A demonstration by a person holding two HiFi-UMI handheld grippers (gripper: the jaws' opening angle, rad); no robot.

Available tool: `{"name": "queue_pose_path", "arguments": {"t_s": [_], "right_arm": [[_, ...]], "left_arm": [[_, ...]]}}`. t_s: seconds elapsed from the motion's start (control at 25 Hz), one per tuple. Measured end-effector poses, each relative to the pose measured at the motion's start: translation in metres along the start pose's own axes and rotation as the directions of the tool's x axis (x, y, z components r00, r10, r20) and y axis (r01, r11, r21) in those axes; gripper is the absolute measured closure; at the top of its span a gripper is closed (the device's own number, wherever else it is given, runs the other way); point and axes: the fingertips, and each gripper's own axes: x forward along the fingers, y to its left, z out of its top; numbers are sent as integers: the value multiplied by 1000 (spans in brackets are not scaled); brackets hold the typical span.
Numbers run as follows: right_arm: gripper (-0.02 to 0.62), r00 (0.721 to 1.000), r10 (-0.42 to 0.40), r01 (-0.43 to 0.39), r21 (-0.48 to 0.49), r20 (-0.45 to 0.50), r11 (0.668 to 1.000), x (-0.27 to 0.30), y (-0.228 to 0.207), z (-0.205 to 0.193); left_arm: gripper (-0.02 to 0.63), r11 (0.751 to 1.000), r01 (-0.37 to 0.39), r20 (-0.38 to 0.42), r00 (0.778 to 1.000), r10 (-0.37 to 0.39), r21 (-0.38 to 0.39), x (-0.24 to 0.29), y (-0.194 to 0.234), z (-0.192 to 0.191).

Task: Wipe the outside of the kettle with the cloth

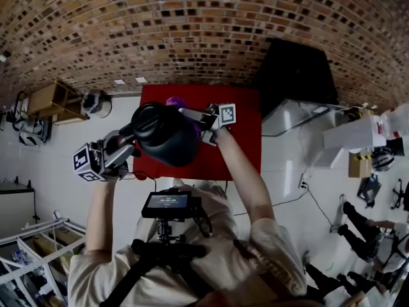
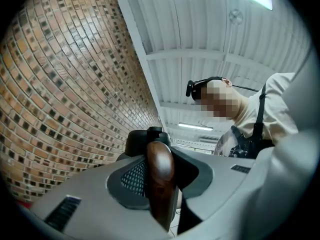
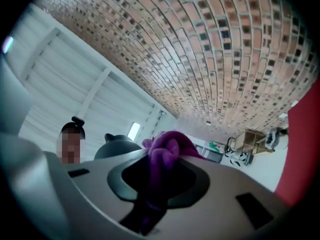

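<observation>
A black kettle (image 1: 165, 136) hangs in the air above the red table (image 1: 239, 139), tilted. My left gripper (image 1: 130, 142) is shut on its brown wooden handle (image 2: 159, 176), which stands upright between the jaws in the left gripper view, with the kettle's black top (image 2: 142, 138) behind it. My right gripper (image 1: 195, 118) is shut on a purple cloth (image 1: 177, 102) at the kettle's upper right side. In the right gripper view the cloth (image 3: 165, 151) bunches out of the jaws, and the kettle (image 3: 116, 146) shows just beyond it to the left.
A brick wall (image 1: 192, 31) runs behind the red table. A wooden shelf (image 1: 54, 101) stands at the left and a dark cabinet (image 1: 297, 72) at the right. A camera rig with a small screen (image 1: 167, 204) sits on the person's chest below the kettle.
</observation>
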Motion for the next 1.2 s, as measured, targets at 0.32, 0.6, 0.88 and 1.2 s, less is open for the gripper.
{"name": "queue_pose_path", "arguments": {"t_s": [0.32,0.6,0.88,1.2], "right_arm": [[505,997,-70,71,50,-27,996,11,-34,-19],[505,897,-190,222,-36,399,974,-94,-8,-2],[505,838,-52,253,-302,543,919,-51,95,-7],[500,733,-109,242,-107,671,964,-55,52,3]], "left_arm": [[505,1000,15,-37,999,-14,10,23,-6,-14],[503,986,-164,84,983,161,26,2,17,24],[503,965,-252,131,961,242,65,-6,23,49],[494,961,-273,123,956,265,46,3,27,37]]}}
